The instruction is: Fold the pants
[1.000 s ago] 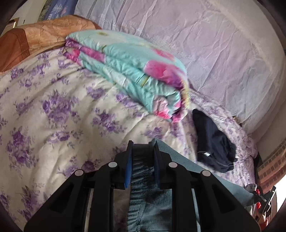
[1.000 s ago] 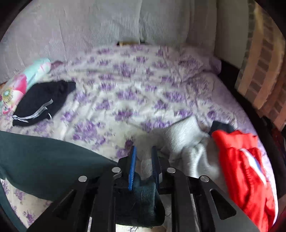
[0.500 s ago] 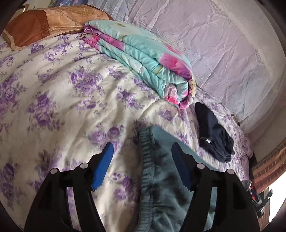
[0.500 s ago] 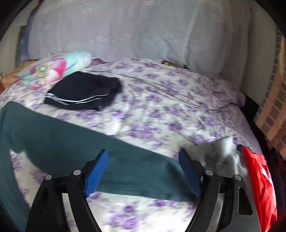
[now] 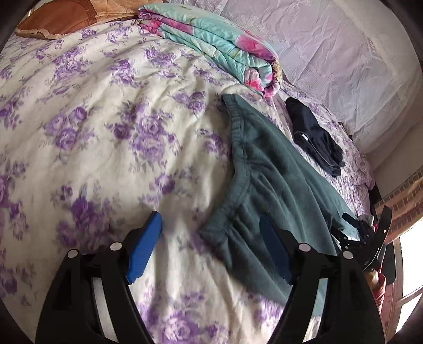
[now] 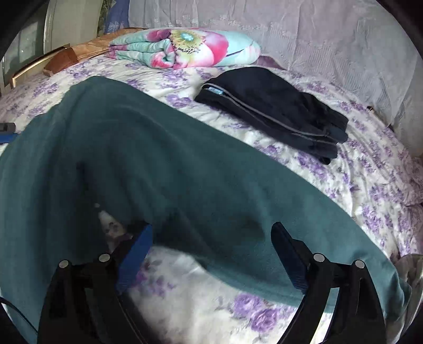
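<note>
Left fingers (image 5: 144, 246): blue pads spread wide, nothing pinched; jaws have just been opening. The waistband corner of the teal pants (image 5: 267, 185) lies on the bed between and under them, free of both pads.
Left gripper (image 5: 211, 248): angled down over the bedspread, above the gathered waistband end.
Right fingers (image 6: 134, 254): blue pads splayed apart, released; jaws have just been opening. Teal fabric passes behind the gap, not clamped.
Right gripper (image 6: 211, 251): tilted down over the lower edge of the pants.
Teal pants, right wrist view (image 6: 158, 164): spread flat across the bed in a long band running from left edge to lower right; a small gap of bedspread shows near the left pad.
Waistband (image 5: 238, 148): elastic, ruched, curving from near the quilt down to the left gripper.
Bedspread (image 5: 105, 132): white with purple roses, lightly rumpled.
Folded quilt (image 5: 224, 45): aqua and pink floral, stacked at the far side of the bed, just beyond the waistband's top end.
Dark garment (image 6: 275, 105): navy with pale piping, folded, lying beside the pants, apart from them.
Brown pillow (image 5: 66, 18): top left corner, by the quilt.
Wall covering (image 6: 317, 34): pale lilac cloth behind the bed.
</note>
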`<action>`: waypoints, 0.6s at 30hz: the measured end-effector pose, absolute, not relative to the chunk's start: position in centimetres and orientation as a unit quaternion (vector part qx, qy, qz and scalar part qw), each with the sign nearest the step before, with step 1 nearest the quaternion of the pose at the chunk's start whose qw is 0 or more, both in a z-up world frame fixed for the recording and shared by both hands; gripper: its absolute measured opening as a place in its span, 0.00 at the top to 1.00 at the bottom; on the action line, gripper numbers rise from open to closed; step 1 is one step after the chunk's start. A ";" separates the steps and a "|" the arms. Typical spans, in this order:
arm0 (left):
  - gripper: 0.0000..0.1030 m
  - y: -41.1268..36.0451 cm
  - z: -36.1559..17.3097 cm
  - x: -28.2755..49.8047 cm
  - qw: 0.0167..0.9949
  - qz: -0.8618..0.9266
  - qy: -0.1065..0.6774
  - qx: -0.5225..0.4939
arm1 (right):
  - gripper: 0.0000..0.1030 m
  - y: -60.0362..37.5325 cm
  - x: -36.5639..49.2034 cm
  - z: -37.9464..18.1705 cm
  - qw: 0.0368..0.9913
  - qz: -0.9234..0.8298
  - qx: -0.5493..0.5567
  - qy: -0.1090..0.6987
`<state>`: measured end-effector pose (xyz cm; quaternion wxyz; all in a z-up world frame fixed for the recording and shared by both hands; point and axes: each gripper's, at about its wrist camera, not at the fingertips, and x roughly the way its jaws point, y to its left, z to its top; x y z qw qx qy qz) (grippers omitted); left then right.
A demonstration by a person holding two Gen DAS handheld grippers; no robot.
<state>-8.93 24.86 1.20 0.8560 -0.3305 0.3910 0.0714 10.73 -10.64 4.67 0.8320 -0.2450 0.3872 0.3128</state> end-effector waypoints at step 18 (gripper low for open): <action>0.93 26.0 2.4 -13.2 0.865 0.129 0.294 -0.385 | 0.04 -30.1 11.5 5.6 0.888 0.266 0.123 0.354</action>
